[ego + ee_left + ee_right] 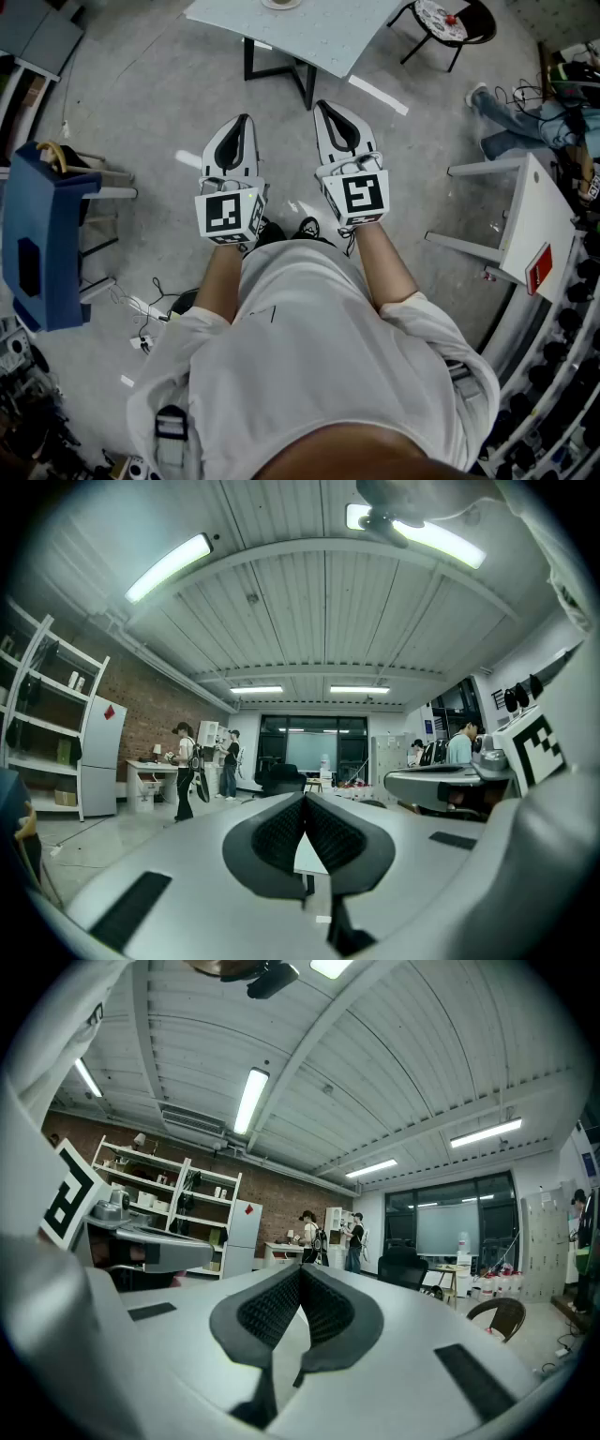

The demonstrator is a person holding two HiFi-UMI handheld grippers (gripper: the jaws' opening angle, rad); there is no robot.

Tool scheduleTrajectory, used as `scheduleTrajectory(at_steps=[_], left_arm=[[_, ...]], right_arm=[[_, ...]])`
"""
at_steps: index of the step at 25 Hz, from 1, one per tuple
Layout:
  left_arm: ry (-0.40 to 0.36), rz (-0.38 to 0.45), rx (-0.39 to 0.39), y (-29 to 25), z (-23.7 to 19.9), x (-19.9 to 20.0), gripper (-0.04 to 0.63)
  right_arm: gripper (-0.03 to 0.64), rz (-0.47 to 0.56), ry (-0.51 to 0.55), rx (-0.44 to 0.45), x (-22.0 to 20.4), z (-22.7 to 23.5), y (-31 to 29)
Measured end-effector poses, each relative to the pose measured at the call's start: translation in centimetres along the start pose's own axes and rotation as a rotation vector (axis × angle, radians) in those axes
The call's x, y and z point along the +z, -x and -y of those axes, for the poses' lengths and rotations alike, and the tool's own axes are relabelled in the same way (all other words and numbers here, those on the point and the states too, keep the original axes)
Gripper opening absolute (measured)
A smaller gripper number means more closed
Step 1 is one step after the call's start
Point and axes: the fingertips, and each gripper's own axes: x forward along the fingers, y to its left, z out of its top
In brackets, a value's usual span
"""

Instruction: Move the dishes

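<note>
The person stood on the bare floor (141, 112) with both tools held out toward 12 o'clock, well apart from any dish. The left gripper (246, 120) had its jaws pressed together at the tips, and its own view showed only the room beyond them, so it held nothing. The right gripper (320, 105) was the same: pads meeting at the tips, with nothing between them. The two rode side by side, near each other but not touching. The one likely task object in sight was a pale round dish (280, 3), cut off by the frame edge, on the far part of the light table (319, 37) at 12 o'clock. Whether more dishes stood on that table could not be told. A black chair (473, 23) sat at 1 o'clock with something round and patterned on its seat, too small to name. A blue chair (42, 234) stood at 9 o'clock. By my reading the work was at its approach step, before any grasp. The next move would call for stepping up to the table until the dish came within reach. One gripper would then have to open its jaws wide enough to take the rim and close on it squarely. A pinch at the very edge of a smooth dish might let it tip or slip.
</note>
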Motion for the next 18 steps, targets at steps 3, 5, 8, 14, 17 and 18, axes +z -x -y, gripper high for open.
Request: scheduleTrajectory(at_steps=[3, 5, 8, 14, 17, 18], left_arm=[[0.005, -0.009, -0.011, 0.3, 0.4, -0.4, 0.018], [0.006, -0.026, -0.021, 0.7, 0.9, -1.0, 0.018], [0.009, -0.061, -0.03, 1.3, 1.2, -2.2, 0.018], [0.007, -0.106, -0.04, 1.7, 0.5, -3.5, 0.018], [0.012, -0.121, -0.05, 1.6, 0.2, -4.2, 0.018], [0.016, -0.127, -0.052, 1.6, 0.1, -4.5, 0.018]], right_arm=[[-0.002, -0.007, -0.007, 0.017, -0.5, -0.4, 0.5], [-0.002, -0.026, -0.011, 0.023, -1.3, -0.5, 1.3], [-0.002, -0.06, -0.021, 0.018, -2.9, -0.3, 2.6], [-0.002, -0.096, -0.042, -0.012, -4.6, 0.0, 3.1], [-0.002, -0.096, -0.04, -0.013, -4.8, -0.1, 3.0], [-0.002, -0.097, -0.042, -0.01, -5.0, -0.2, 3.0]])
